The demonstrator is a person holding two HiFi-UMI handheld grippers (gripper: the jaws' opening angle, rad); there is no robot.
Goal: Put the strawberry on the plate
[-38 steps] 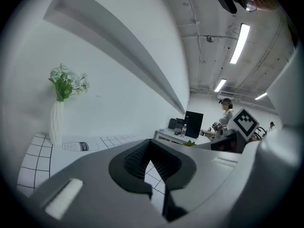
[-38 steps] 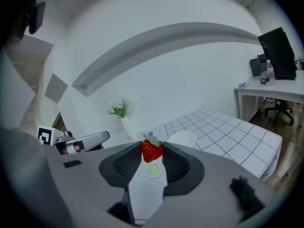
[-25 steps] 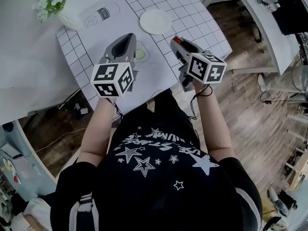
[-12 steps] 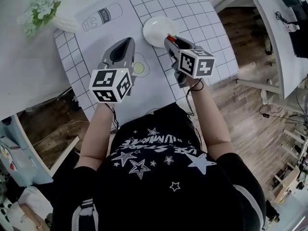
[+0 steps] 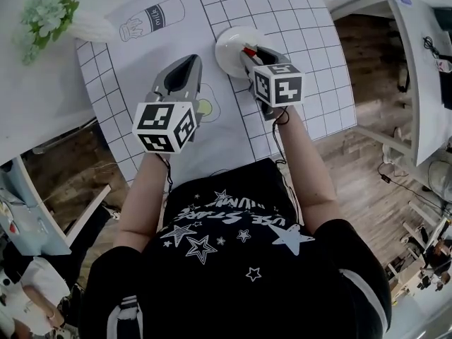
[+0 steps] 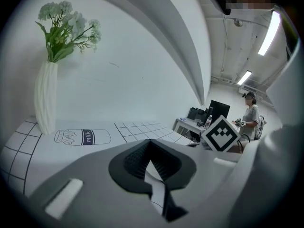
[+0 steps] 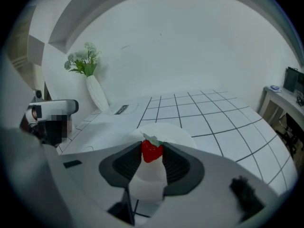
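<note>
A small red strawberry (image 7: 152,151) with a green cap is pinched between the pads of my right gripper (image 7: 152,149). In the head view this gripper (image 5: 247,51) holds the strawberry (image 5: 248,51) over the near right part of the white plate (image 5: 227,42). From the right gripper view the plate (image 7: 178,131) lies just beyond and below the berry. My left gripper (image 5: 191,61) hovers over the mat to the plate's left. Its jaws (image 6: 151,148) meet at the tips with nothing between them.
A white checked mat (image 5: 296,20) covers the table, printed with a milk bottle drawing (image 5: 152,14) and a green circle (image 5: 204,106). A white vase of flowers (image 5: 53,9) stands at the far left. The table's edge (image 5: 332,122) drops off at the right to wooden floor.
My right gripper has carried the strawberry forward and left, from beside the plate to over it. The left gripper has stayed about where it was.
</note>
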